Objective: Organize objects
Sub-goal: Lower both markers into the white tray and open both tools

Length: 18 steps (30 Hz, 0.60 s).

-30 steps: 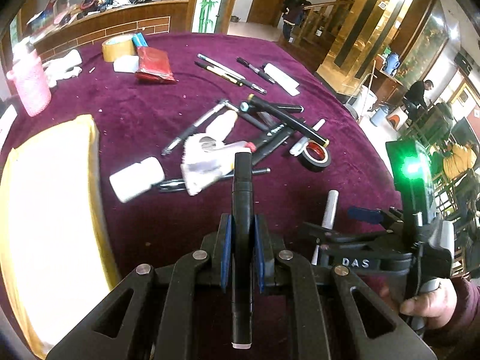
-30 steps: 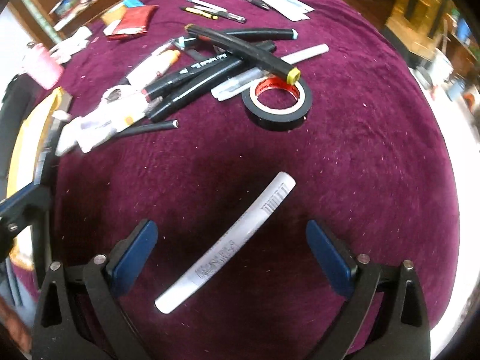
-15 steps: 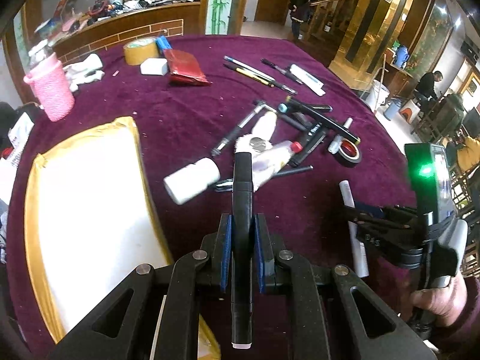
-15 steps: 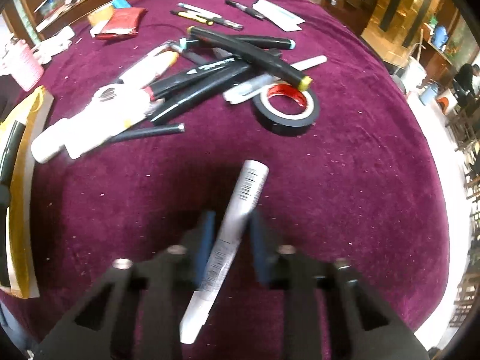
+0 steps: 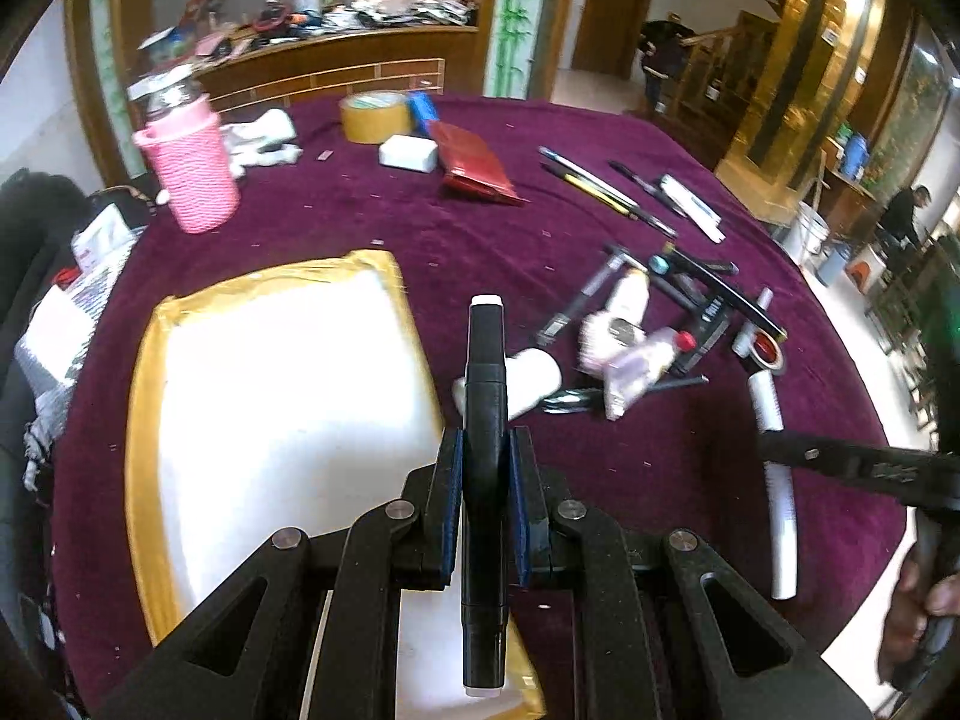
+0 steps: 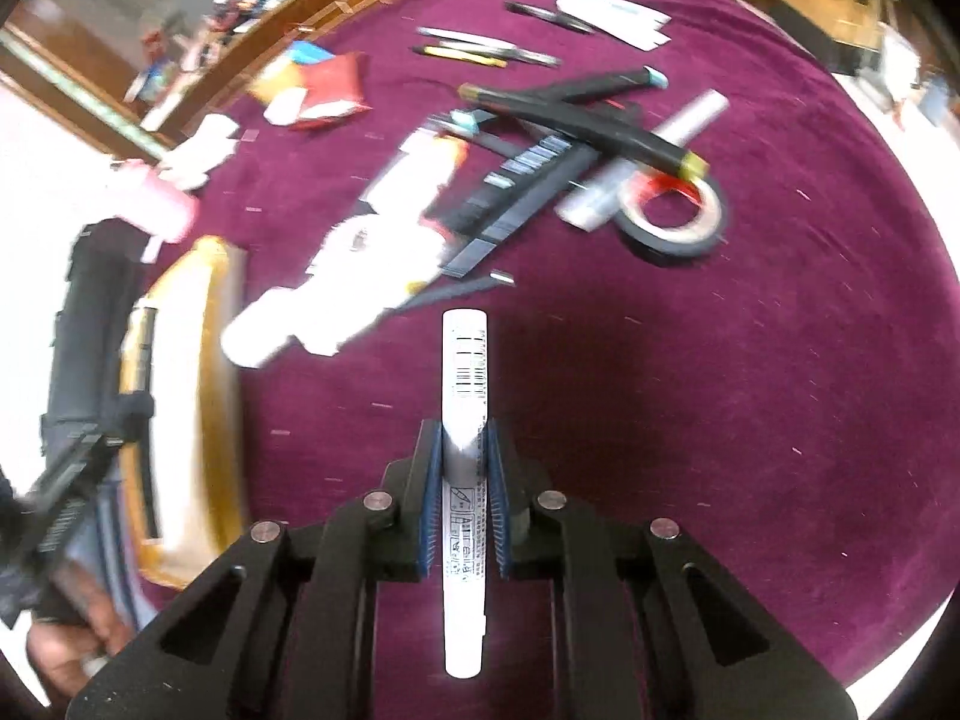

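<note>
My left gripper (image 5: 485, 450) is shut on a black marker (image 5: 485, 372) with white end caps, held over the right edge of the white tray with a yellow rim (image 5: 270, 420). My right gripper (image 6: 463, 450) is shut on a white marker (image 6: 463, 372) with a barcode, lifted above the purple cloth. In the left wrist view the white marker (image 5: 774, 462) and the right gripper's arm show at the right. A heap of black markers, pens and white bottles (image 5: 636, 336) lies past both grippers; it also shows in the right wrist view (image 6: 480, 180).
A black tape roll (image 6: 672, 216) lies right of the heap. A pink wrapped cup (image 5: 189, 174), a yellow tape roll (image 5: 375, 117), a white box and a red pouch (image 5: 474, 165) stand far back. Several pens (image 5: 606, 186) lie far right. The table edge curves off at the right.
My right gripper closed on the white marker and lifted it off the cloth. My left gripper, still holding the black marker, swung left over the tray's edge.
</note>
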{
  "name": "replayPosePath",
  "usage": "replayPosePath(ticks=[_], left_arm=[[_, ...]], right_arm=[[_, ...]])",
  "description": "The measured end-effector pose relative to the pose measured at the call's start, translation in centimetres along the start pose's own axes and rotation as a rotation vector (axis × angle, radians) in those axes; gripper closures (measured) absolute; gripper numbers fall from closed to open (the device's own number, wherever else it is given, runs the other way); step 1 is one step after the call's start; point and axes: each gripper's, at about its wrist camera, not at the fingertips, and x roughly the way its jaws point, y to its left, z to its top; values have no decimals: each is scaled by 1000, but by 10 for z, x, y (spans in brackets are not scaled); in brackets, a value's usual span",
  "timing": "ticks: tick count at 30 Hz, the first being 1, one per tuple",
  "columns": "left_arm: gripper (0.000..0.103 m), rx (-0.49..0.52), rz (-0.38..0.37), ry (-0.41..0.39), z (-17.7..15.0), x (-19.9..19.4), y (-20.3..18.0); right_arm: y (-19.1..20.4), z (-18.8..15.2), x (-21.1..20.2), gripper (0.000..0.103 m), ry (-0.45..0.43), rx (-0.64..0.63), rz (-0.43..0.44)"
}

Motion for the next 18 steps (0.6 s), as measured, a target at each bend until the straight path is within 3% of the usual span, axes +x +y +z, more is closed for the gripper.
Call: replayPosePath(ticks=[7,10,12,18], left_arm=[[92,-71,76,-8,6,5,43],[92,-90,119,-15,11,11,60],[92,-101,139,-14,14,17,69],[92,-147,175,16,23,44,95]], right_arm=[[88,22,1,91,41,-169,154],[132,35,28,90,95,-220,220],[154,43,47,90,125,-243,239],[194,64,103,90,154,-295,178]])
